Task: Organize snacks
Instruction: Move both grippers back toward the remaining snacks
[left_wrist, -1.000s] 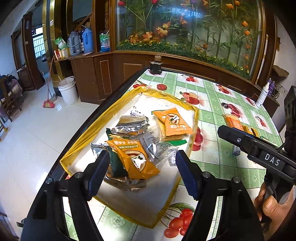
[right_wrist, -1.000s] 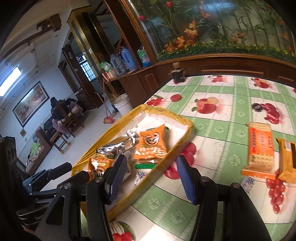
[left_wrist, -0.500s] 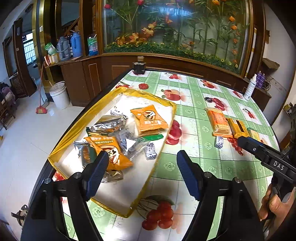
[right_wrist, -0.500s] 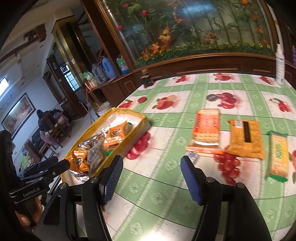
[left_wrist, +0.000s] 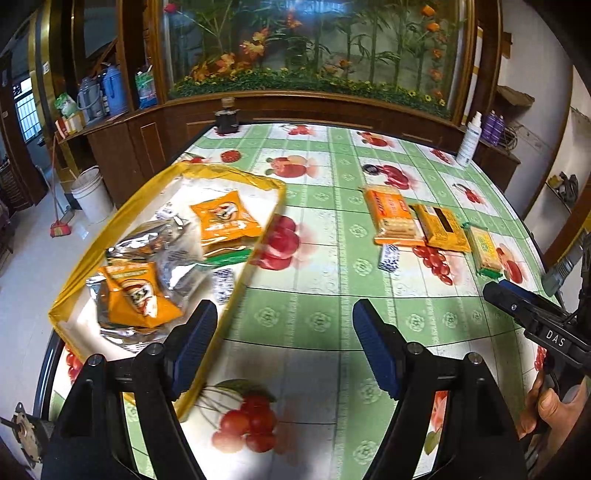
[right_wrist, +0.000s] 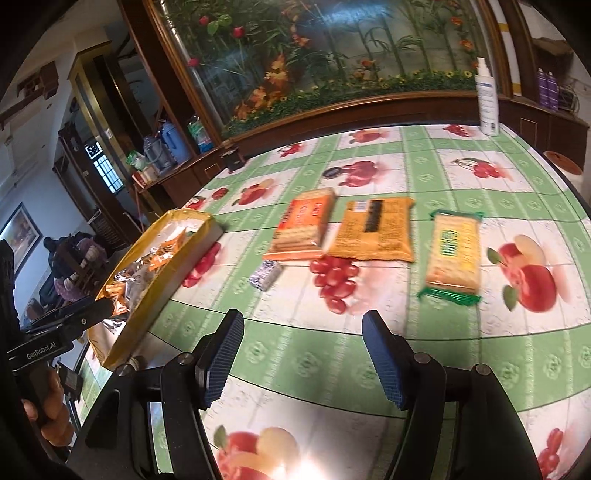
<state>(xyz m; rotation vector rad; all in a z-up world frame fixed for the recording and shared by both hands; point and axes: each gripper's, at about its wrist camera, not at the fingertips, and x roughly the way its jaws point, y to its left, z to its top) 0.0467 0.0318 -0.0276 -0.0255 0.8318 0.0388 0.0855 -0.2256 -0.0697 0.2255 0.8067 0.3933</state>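
A yellow tray (left_wrist: 110, 221) at the table's left holds orange packets (left_wrist: 225, 218) and silver ones (left_wrist: 147, 240). To its right, three packs lie in a row on the fruit-print cloth: an orange cracker pack (right_wrist: 304, 225), a yellow pack (right_wrist: 375, 229) and a green-edged pack (right_wrist: 452, 254). A small blue-white sweet (right_wrist: 266, 275) lies in front of the orange pack. My left gripper (left_wrist: 282, 314) hangs open over the cloth just right of the tray's near corner. My right gripper (right_wrist: 303, 321) is short of the row, its jaws opening with nothing between them.
A white spray bottle (right_wrist: 487, 99) stands at the far right edge of the table and a dark jar (left_wrist: 226, 118) at the far edge. A wooden cabinet with a flower display runs behind. A bucket (left_wrist: 92, 194) and a broom are on the floor to the left.
Both grippers have swung right, away from the tray and toward the row of loose packs. The right jaws stand wider than before. Nothing was picked up.
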